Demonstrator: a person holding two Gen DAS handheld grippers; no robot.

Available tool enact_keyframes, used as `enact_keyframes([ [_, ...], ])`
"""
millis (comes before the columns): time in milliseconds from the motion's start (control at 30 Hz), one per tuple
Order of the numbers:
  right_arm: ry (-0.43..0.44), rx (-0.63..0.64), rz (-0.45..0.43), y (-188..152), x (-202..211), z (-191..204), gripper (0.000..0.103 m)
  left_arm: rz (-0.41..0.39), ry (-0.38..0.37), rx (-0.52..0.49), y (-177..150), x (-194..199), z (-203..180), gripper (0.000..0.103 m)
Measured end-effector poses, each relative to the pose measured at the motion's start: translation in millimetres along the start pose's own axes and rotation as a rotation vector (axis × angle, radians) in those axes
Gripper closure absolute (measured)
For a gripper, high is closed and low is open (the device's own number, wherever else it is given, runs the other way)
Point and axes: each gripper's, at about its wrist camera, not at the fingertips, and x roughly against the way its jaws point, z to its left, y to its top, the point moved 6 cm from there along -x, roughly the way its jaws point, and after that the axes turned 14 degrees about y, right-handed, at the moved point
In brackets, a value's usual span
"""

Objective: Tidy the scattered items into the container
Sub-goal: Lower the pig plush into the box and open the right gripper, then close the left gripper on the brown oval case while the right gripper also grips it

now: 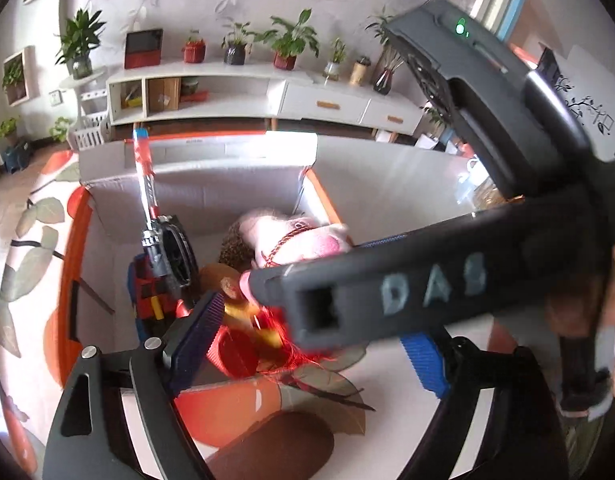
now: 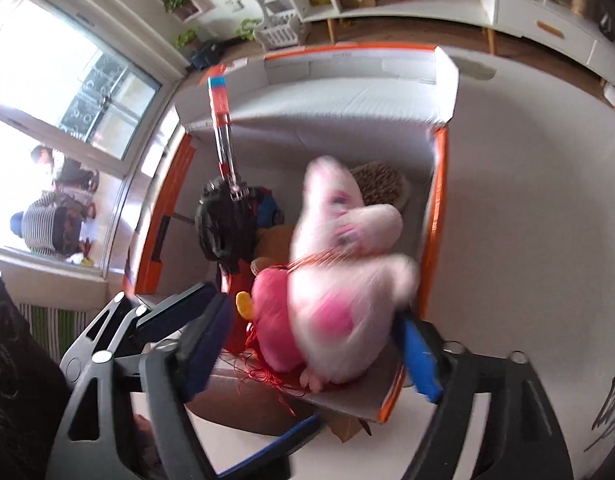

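one pink-white plush toy (image 2: 347, 280), blurred, at 12 o'clock between spread right gripper (image 2: 313, 354) fingers; left gripper (image 1: 311, 344) released.

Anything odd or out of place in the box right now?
Yes: the long red-and-blue toy handle stands tilted, poking above the rim of the orange box instead of lying inside. The pink-and-white plush lies between the open right tool's fingers, blurred; contact unclear.

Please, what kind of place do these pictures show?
Most likely a home living room: a long white sideboard carries potted plants, a big window is on one side, and a box of plush toys sits on a patterned floor.
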Motion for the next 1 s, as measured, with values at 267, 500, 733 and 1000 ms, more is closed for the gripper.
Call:
enact_keyframes([
  [267,0.007,0.037,-0.086,-32,48,18,0.02,-0.026,-0.027,-0.044,-33,58,29,0.016],
  [500,0.039,0.125,0.013,-106,39,42,0.02,0.056,0.005,-0.054,-102,68,68,0.015],
  [733,0.018,-0.095,0.152,-144,-29,28,0.02,0.073,0.047,-0.167,-139,56,64,0.015],
  [1000,-0.041,-0.255,0.19,-112,-62,39,0.02,0.066,-0.005,-0.236,-137,30,56,0.015],
])
